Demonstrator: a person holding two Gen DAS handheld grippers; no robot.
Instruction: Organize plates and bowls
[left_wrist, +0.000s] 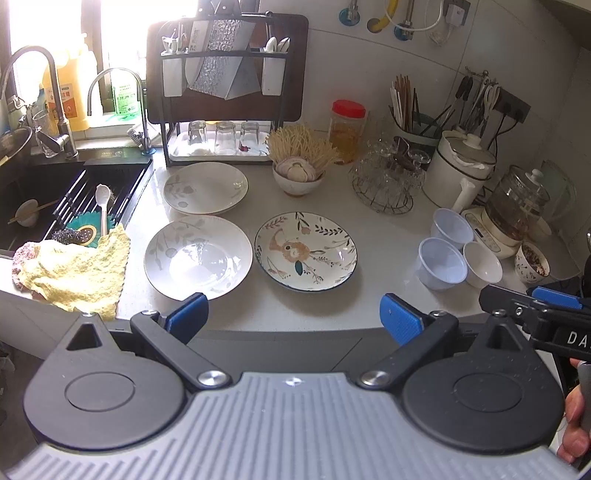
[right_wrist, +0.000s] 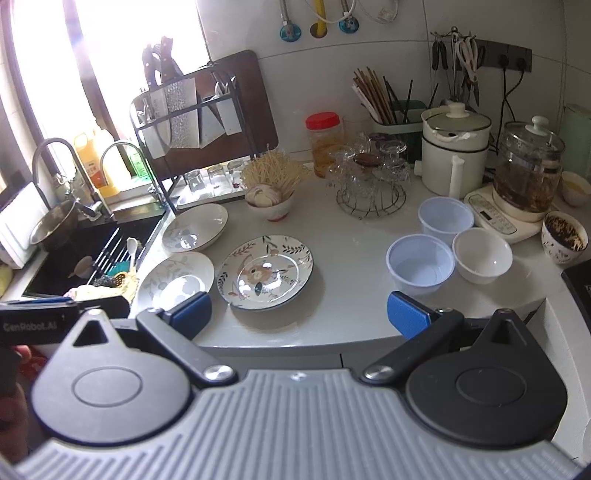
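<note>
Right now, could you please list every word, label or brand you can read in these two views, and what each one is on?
"GenRobot.AI": on the side of the left gripper, seen from the right wrist view.
"DA", cut off by the frame edge: on the body of the right gripper, seen from the left wrist view.
Orange bottle and green bottle by the window: printed labels, too blurred to read.
White appliance base: panel markings too small to read.

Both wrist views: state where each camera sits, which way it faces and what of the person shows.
Left wrist: behind the open left gripper, facing the counter; floral plate ahead; right gripper and a hand at right.
Right wrist: behind the open right gripper, facing the same way; plastic bowls ahead.
Shared: floral plate, two white plates, sink.
</note>
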